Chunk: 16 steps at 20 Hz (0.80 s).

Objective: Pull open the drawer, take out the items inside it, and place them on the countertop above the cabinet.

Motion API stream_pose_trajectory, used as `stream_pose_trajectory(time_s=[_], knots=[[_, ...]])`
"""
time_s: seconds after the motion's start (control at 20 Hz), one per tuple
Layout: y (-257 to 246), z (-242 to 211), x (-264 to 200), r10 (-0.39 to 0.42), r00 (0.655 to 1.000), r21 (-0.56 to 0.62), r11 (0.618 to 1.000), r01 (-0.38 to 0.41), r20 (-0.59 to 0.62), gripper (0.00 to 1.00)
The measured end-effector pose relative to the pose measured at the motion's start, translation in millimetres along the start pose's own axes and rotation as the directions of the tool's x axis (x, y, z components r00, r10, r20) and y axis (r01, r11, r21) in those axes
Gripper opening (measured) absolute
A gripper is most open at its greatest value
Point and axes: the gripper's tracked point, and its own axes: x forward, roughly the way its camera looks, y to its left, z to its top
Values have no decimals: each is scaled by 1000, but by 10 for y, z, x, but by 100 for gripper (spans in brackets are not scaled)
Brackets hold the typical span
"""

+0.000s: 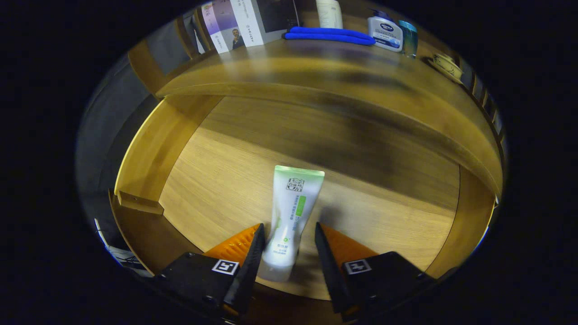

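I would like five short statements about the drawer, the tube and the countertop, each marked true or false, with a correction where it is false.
1. The drawer is pulled open. True.
2. A white and green tube lies on the drawer floor, its lower end between the fingers of the gripper. True.
3. The tube already lies on the countertop. False: it is in the drawer, below the countertop.
4. The gripper is shut on the tube. False: the fingers stand apart, with a gap visible at least beside the right one.
5. The blue folded item lies inside the drawer. False: it lies on the countertop, beside a white bottle.
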Motion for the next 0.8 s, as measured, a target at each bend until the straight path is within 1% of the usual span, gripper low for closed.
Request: stream_pose_trajectory(time_s=[0.05,0.2,0.25,0.3,0.4,0.5,0.6,0.8], knots=[[-19,-8,20,-17,1000,-17,1000,17,11,54],[-32,20,1,-21,999,-61,998,23,38,34],[-25,39,-22,-19,998,-57,998,22,56,32],[-15,42,-67,-7,999,-53,999,10,54,21],[34,74,-80,30,997,-53,998,-27,71,21],[72,121,-146,49,993,-71,997,-41,106,20],[55,185,-233,41,990,-114,993,-25,135,20],[116,239,-483,57,981,-149,988,-30,184,20]])
